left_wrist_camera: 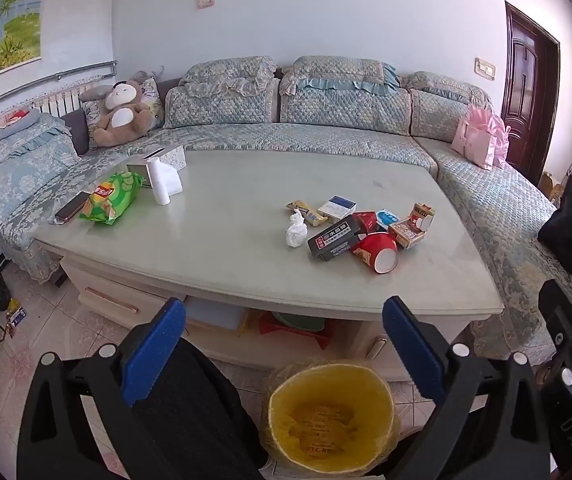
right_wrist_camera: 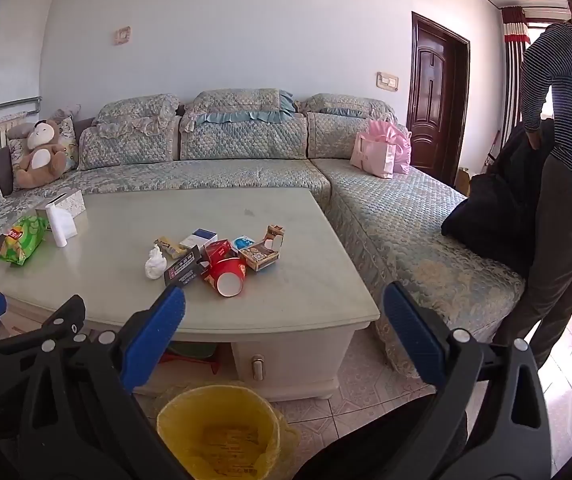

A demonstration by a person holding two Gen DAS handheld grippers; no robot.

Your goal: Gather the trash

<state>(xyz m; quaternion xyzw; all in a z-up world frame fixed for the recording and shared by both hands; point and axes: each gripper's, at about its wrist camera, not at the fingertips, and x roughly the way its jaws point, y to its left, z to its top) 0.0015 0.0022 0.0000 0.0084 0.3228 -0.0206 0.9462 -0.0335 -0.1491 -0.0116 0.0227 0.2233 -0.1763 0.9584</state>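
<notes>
A: So, both grippers sit back from the bench (left_wrist_camera: pixel 366 184), jaws spread wide, nothing between them. Left gripper (left_wrist_camera: pixel 284 350) and right gripper (right_wrist_camera: pixel 284 338) each hang above the bin (left_wrist_camera: pixel 330 412).

B: Why the bin there?
A: Probably so trash drops straight in off the near edge. It stands on the floor just in front of the bench, yellow liner, looks empty.

B: And the trash?
A: Bunched mid-bench: crumpled tissue (left_wrist_camera: pixel 296 229), dark box (left_wrist_camera: pixel 334 237), tipped red cup (left_wrist_camera: pixel 378 254), small cartons (left_wrist_camera: pixel 412 224) touching or overlapping. One pile, short carries.

B: Chip bag (left_wrist_camera: pixel 112 197)?
A: Far left, by a phone (left_wrist_camera: pixel 72 207) and paper roll (left_wrist_camera: pixel 160 182). Well apart; likely not trash.
</notes>
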